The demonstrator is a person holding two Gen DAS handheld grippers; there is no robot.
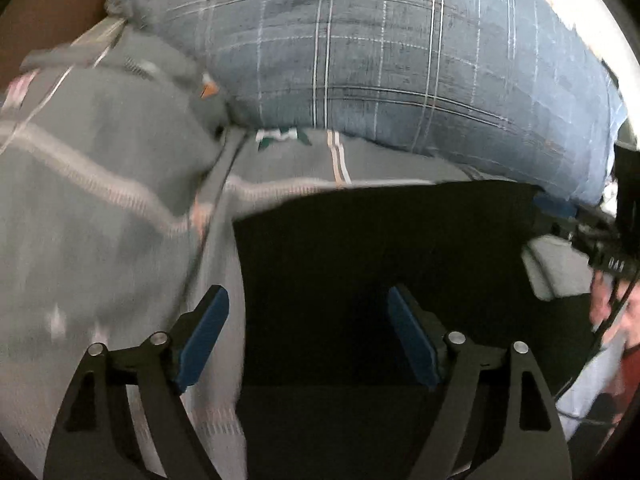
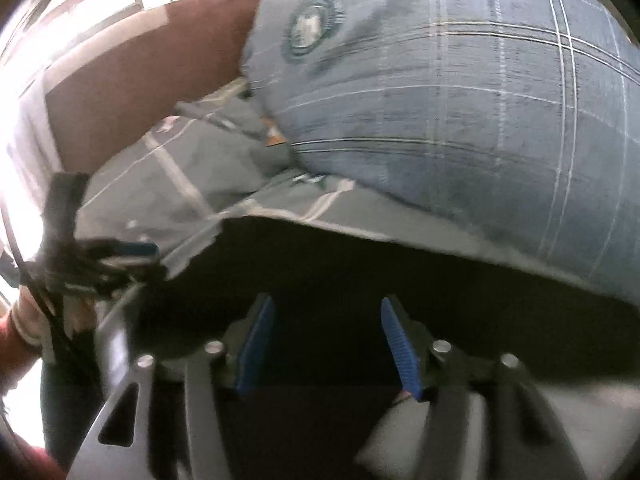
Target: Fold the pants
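Black pants (image 1: 380, 248) lie flat on a grey striped bedsheet (image 1: 100, 208), with their straight left edge running down the middle of the left wrist view. My left gripper (image 1: 306, 294) hovers open over that edge, one blue pad above the sheet and the other above the dark cloth, with nothing pinched. In the right wrist view the pants (image 2: 400, 272) fill the lower middle. My right gripper (image 2: 326, 302) stands open above them, its pads apart and not pressing on the cloth. Each gripper shows at the edge of the other's view: the right gripper (image 1: 560, 216) and the left gripper (image 2: 140, 256).
A big blue-grey plaid pillow (image 1: 400, 60) with a green emblem lies just beyond the pants' far edge. A brown headboard (image 2: 140, 80) stands at the back left. A person's hand (image 1: 604, 304) and red sleeve (image 2: 16, 340) hold the grippers.
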